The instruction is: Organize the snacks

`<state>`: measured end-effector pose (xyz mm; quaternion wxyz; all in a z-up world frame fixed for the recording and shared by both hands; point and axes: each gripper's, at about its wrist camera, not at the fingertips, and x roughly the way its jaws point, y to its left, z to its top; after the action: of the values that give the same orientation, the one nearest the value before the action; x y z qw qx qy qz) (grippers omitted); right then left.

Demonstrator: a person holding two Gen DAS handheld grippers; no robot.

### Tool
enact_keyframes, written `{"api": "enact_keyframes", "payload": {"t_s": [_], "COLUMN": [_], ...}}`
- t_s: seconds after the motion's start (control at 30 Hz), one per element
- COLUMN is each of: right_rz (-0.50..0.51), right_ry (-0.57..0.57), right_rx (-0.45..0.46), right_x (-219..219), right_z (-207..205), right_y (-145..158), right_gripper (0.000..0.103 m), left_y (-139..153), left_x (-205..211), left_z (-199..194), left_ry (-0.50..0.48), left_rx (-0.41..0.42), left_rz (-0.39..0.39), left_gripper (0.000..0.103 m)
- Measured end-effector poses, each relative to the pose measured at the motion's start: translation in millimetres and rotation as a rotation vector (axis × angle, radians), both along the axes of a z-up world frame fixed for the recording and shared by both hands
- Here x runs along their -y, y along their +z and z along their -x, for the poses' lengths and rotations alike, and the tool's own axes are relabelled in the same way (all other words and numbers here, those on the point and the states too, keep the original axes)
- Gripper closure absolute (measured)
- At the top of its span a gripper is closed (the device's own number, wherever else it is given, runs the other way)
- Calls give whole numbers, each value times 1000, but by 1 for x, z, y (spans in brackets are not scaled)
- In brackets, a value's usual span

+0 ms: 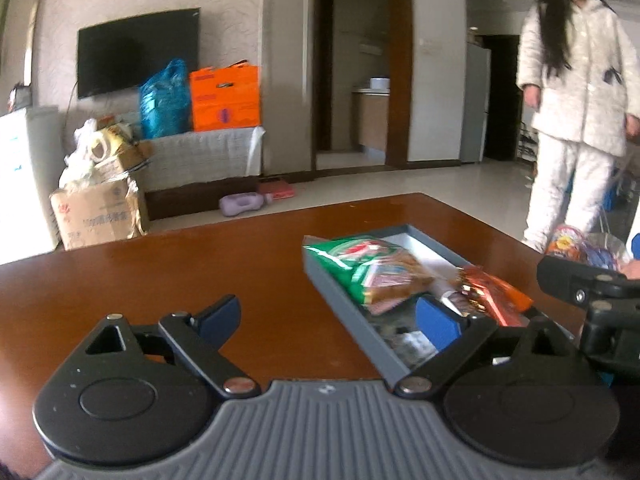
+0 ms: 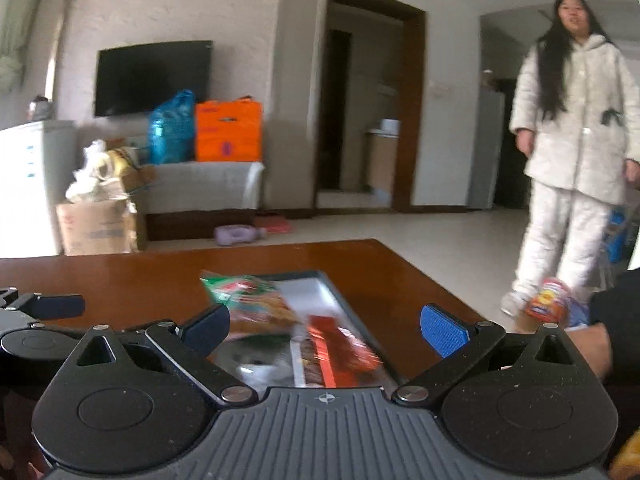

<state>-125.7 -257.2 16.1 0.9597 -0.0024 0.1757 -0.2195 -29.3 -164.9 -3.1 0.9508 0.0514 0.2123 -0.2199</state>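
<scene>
Wooden table left half bare; tray right.

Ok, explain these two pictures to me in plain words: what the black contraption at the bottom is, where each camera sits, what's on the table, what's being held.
There is no robot here. A person holds a hand-held two-finger gripper in each hand, and each gripper carries a fisheye camera looking forward along its fingers.

One picture is from the left gripper, the other from the right gripper. Both stand wide open and hold nothing.

On the brown wooden table lies a shallow grey tray with snacks in it: a green snack bag and an orange-red snack packet. Past the table's right edge another colourful snack packet shows.

Behind, a person in white padded clothes stands watching.
</scene>
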Motion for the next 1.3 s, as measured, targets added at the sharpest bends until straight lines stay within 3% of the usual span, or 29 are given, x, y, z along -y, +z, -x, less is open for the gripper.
{"api": "enact_keyframes", "payload": {"t_s": [0.13,0.3,0.53,0.87,1.3], "right_rz": [-6,-62,-112,-96,-136], "right_ry": [-38,-71,-70,-5,-3], "right_rx": [3,3,-24,-77,-152], "right_x": [8,16,23,6,13], "right_z": [19,29,30,31,22], "right_y": [-9,-17,-26,-32,-41], "right_gripper": [0,0,0,0,0], "left_y": [-5,-13,-23,-30,-36], "left_x": [26,41,37,35,26], "left_z": [8,11,26,66,68], "left_ry": [-8,26,60,8,41], "left_rx": [37,-10,-16,19,0], "left_rz": [-53,-20,-59,-133,-162], "left_gripper": [7,7,7,7,7]}}
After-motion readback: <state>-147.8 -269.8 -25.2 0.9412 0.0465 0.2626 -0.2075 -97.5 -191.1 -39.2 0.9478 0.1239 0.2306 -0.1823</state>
